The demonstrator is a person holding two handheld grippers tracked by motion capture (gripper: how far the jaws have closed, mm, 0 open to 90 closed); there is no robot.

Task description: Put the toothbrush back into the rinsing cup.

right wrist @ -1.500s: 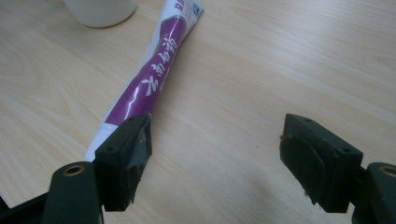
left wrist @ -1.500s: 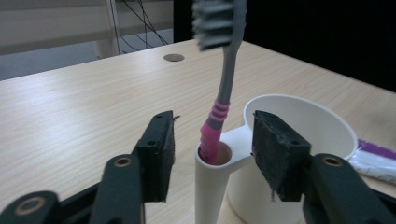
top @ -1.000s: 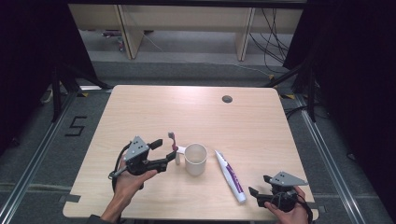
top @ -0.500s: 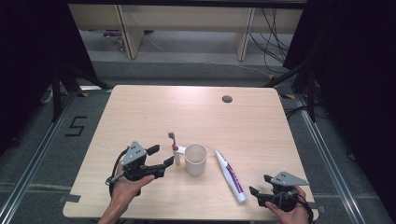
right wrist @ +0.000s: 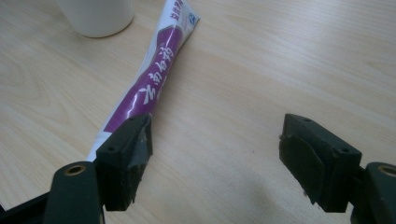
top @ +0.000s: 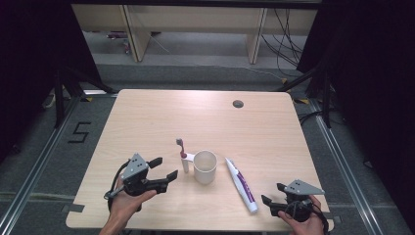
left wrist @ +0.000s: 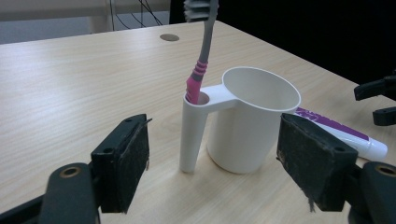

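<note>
Bench (top: 147,117): pale wood; a round grommet (top: 238,104) sits at the far right.
Cup (top: 205,166): white, upright near the bench's middle, with a hollow tube handle on its left side.
Toothbrush (top: 181,147): pink and grey, standing head-up in the cup's handle tube.
Toothpaste (top: 241,183): white and purple tube lying flat just right of the cup, apart from it.
Left gripper (top: 163,169): I hold it just left of the cup; its jaws have just been opening and stand wide. In the left gripper view the cup and handle are framed between the pads (left wrist: 126,163), untouched.
Right gripper (top: 272,194): I hold it at the near right edge, jaws wide, empty; the tube's near end lies beside its left pad (right wrist: 130,149).
</note>
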